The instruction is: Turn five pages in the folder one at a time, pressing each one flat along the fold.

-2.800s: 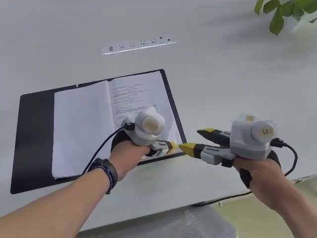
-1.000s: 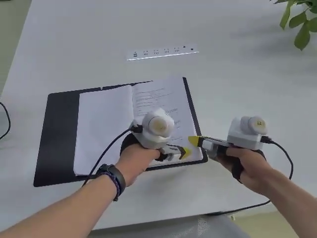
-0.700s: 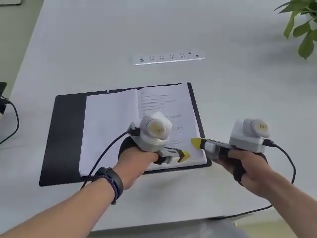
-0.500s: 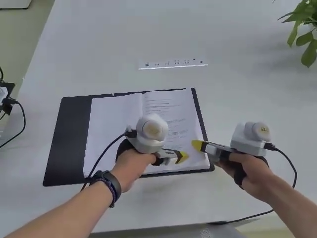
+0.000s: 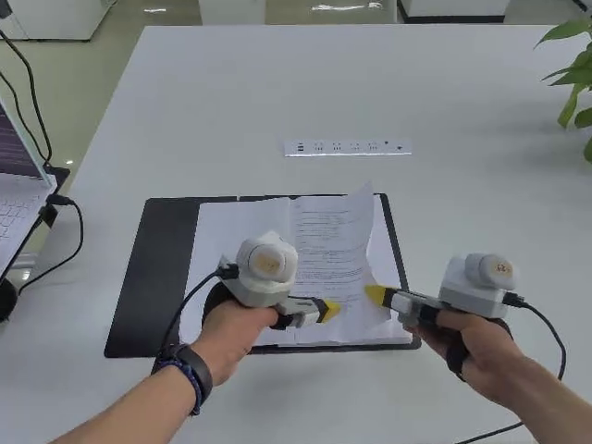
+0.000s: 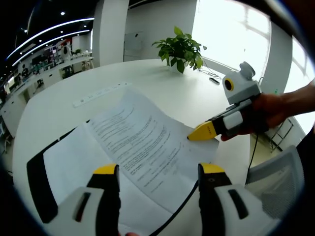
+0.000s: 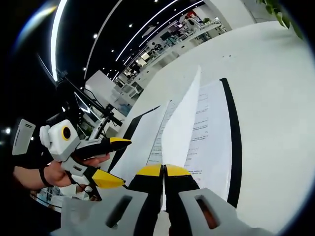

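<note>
Black folder [image 5: 157, 268]: it lies open and flat on the white counter [image 5: 277, 83] directly before you, with the fold running away from you. White sheets cover the middle and right, and bare black cover shows at the left.
Page [image 5: 338, 245]: one printed sheet on the right half is raised off the sheets below and skewed, so its far corner overhangs the folder's far edge. In the right gripper view it rises almost edge-on from the jaws.
Right tongs [image 5: 375, 294]: your right hand [image 5: 472, 338] holds them at the folder's near right corner. The jaws are pressed together on the near edge of the page.
Left tongs [image 5: 328, 310]: your left hand [image 5: 236, 324] holds them over the folder's near edge. The jaws are spread and grip nothing, and the tips point toward the right tongs, close but apart.
Power strip [image 5: 347, 147]: it sits on the counter beyond the folder, well apart from it.
Plant [image 5: 578, 83]: its leaves show at the counter's right edge.
Laptop [image 5: 14, 194]: it is partly in view off the left edge, with a cable [image 5: 65, 231] beside it.
</note>
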### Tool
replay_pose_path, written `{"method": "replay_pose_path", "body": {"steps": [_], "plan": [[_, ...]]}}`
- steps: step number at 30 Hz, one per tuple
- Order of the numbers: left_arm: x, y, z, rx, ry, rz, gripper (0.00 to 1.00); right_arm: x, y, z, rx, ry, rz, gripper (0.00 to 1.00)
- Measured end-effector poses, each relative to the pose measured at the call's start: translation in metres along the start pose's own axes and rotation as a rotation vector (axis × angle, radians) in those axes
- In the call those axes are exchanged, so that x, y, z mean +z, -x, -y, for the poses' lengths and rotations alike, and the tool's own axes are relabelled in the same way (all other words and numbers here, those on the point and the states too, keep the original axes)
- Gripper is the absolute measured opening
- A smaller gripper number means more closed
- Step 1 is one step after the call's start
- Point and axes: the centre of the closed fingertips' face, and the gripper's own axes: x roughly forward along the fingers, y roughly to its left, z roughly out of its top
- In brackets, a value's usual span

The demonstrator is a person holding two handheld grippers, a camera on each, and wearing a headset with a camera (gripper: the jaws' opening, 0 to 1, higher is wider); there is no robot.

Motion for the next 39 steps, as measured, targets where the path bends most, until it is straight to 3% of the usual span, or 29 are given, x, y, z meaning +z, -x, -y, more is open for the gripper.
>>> {"method": "replay_pose_path", "body": {"steps": [6, 22, 30, 39], "plan": [[-0.005, 0.019, -0.012, 0.032, 0.012, 0.018, 0.64, 0.003, -0.004, -0.013, 0.008, 0.023, -0.003, 0.00], [-0.034, 0.080, -0.054, 0.130, 0.035, 0.034, 0.64, 0.006, -0.020, -0.049, 0.044, 0.060, 0.003, 0.00], [-0.048, 0.114, -0.079, 0.197, 0.080, 0.055, 0.64, 0.009, -0.034, -0.066, 0.072, 0.071, 0.011, 0.00], [-0.056, 0.146, -0.097, 0.262, 0.118, 0.082, 0.64, 0.006, -0.058, -0.094, 0.120, 0.095, -0.019, 0.00]]}}
